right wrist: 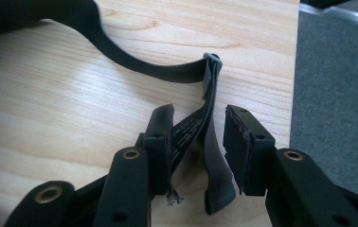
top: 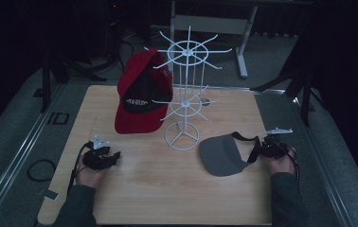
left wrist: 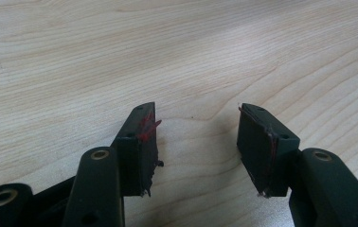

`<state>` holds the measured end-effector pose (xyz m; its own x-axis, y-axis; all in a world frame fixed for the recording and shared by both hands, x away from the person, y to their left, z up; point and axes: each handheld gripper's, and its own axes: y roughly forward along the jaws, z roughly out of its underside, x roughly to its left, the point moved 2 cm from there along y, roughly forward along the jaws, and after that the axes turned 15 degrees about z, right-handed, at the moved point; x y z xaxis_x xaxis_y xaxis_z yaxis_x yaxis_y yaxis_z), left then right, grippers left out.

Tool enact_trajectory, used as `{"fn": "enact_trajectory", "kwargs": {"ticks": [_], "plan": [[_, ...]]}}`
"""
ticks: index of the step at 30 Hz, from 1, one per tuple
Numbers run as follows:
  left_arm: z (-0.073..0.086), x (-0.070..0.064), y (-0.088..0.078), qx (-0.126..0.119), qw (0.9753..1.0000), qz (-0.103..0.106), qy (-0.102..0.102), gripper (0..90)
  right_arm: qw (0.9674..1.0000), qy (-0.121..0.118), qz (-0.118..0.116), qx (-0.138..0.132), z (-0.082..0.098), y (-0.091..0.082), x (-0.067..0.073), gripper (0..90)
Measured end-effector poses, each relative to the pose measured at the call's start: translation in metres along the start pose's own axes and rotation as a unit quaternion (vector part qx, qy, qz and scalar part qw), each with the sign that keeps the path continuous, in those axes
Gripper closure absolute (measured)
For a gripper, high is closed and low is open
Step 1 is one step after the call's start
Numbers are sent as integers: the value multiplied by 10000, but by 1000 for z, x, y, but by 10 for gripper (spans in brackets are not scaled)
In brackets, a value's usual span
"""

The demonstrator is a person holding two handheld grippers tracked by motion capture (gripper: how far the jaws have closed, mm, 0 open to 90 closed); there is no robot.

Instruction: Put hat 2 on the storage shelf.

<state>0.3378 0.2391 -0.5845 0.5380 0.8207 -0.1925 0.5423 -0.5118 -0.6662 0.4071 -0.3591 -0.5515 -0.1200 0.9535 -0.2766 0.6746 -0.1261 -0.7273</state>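
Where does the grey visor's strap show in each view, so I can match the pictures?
High view: the strap loops from the grey visor to the right claw.
Left gripper view: bare wooden table.
Right gripper view: centre, between the jaws.
Shared landmark: the wooden table.

Black tool [left wrist: 198, 142], brass screws, dark grey sleeves [top: 286, 194]

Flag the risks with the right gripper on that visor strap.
1. The strap sits between the right gripper jaws with a gap on one side, so it could slip out.
2. Lifting by the strap, the grey visor may swing into the white wire rack.
3. A knock could drop the red cap hanging there.
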Motion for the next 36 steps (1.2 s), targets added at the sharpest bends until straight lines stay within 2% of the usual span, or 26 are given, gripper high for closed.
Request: {"fn": "enact_trajectory", "kwargs": {"ticks": [6, 20, 28, 31, 36], "plan": [[0, 0, 0, -10, 10000, -9, -3, 480, 9998, -20, -10, 209, -4, 11, -1, 634], [0, 0, 1, -17, 10000, -20, -4, 477, 9986, -127, -40, 514, -20, 23, 3, 648], [0, 0, 1, -19, 10000, -21, -7, 476, 9973, -44, -151, 719, -26, 25, 4, 794], [0, 0, 1, -16, 10000, -21, -3, 476, 9974, -69, -52, 717, -26, 26, 4, 862], [0, 0, 1, -24, 10000, -25, -11, 475, 9984, -177, 179, 516, -24, 24, 8, 875]]}}
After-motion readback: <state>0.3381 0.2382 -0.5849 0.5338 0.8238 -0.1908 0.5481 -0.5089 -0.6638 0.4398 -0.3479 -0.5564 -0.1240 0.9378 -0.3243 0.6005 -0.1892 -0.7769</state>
